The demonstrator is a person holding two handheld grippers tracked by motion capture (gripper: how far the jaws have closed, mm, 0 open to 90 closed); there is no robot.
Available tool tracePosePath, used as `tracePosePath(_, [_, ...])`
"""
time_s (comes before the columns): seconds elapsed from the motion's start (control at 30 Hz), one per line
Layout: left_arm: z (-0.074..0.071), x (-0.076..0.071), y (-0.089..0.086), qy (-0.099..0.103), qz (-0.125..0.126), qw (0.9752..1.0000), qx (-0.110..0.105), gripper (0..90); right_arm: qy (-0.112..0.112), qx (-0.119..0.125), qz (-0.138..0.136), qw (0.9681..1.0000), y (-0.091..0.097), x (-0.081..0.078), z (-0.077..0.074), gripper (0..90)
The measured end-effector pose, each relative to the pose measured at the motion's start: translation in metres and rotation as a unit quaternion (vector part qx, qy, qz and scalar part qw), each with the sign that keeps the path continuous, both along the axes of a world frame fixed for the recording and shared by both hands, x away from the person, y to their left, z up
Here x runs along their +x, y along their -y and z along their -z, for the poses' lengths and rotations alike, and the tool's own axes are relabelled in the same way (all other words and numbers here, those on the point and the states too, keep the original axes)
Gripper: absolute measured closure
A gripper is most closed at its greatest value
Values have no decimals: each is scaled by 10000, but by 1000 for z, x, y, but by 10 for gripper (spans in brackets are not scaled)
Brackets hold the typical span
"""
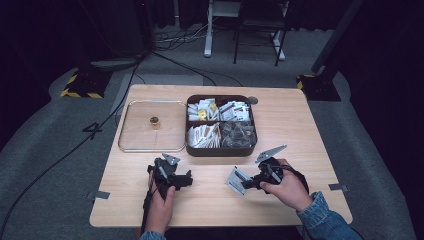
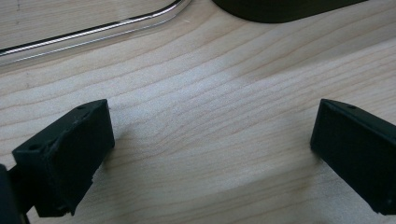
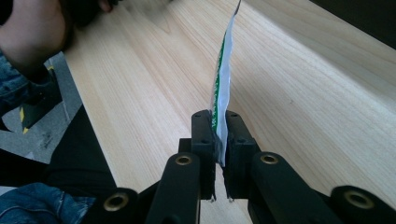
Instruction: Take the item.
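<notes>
The right tool (image 3: 219,140) has its two black jaws pressed together on one flat white sachet with green print (image 3: 223,79), which stands on edge and rises out of the jaws. In the high view the same right tool (image 1: 248,183) holds this sachet (image 1: 236,179) just above the wooden worktop (image 1: 210,200), near the front edge and a little right of the middle. The left tool (image 1: 186,180) has its jaws spread wide and holds nothing; in the left gripper view bare wood lies between them. It hovers near the front edge, left of the middle, well apart from the sachet.

Further out, toward the back edge, stands one dark brown box with four compartments (image 1: 220,149), all four filled with packets and sachets; how many lie inside I cannot count. Just beside it on the left lies one clear flat lid with a small brass knob (image 1: 152,126), so the box is already open.

My judgement: the box is uncovered and one sachet is taken out and carried forward. What remains is probably to bring the left tool to the sachet, maybe for tearing it, or to set it down on the worktop.

Counted: two tools, one held sachet, one box, one lid.
</notes>
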State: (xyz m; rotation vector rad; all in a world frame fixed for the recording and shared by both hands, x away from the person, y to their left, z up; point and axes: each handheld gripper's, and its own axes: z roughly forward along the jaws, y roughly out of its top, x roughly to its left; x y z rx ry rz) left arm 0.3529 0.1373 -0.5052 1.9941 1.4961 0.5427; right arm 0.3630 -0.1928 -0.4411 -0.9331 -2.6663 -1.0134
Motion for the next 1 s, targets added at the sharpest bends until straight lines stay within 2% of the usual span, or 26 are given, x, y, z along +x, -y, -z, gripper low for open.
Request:
tracePosePath(0.3, [0,0,0,-5,0,10000,-10,0,100,-153,85,9998,-1,2,6,848])
tracePosePath(0.4, [0,0,0,-6,0,10000,-10,0,112,-192,151,9996,0,3,7,794])
tracePosePath(0.5, [0,0,0,-6,0,10000,-11,0,232,-225,277,9991,0,3,7,714])
tracePosePath(0.53, [0,0,0,-6,0,10000,-11,0,232,-225,277,9991,0,3,7,714])
tracePosePath(0.57, [0,0,0,0,-1,10000,1,0,369,-228,348,9985,1,4,8,631])
tracePosePath(0.6, [0,0,0,0,-1,10000,1,0,369,-228,348,9985,1,4,8,631])
tracePosePath(0.63, [0,0,0,-6,1,10000,-9,0,465,-214,450,9977,2,5,8,549])
tracePosePath(0.7, [0,0,0,-7,1,10000,-9,0,611,-183,560,9964,2,6,8,502])
tracePosePath(0.73, [0,0,0,-7,1,10000,-9,0,611,-183,560,9964,2,6,8,502])
tracePosePath(0.8, [0,0,0,-8,2,10000,-7,0,841,-167,724,9937,5,9,6,461])
tracePosePath(1.0, [0,0,0,-7,0,10000,-9,0,1057,-146,854,9906,12,13,0,455])
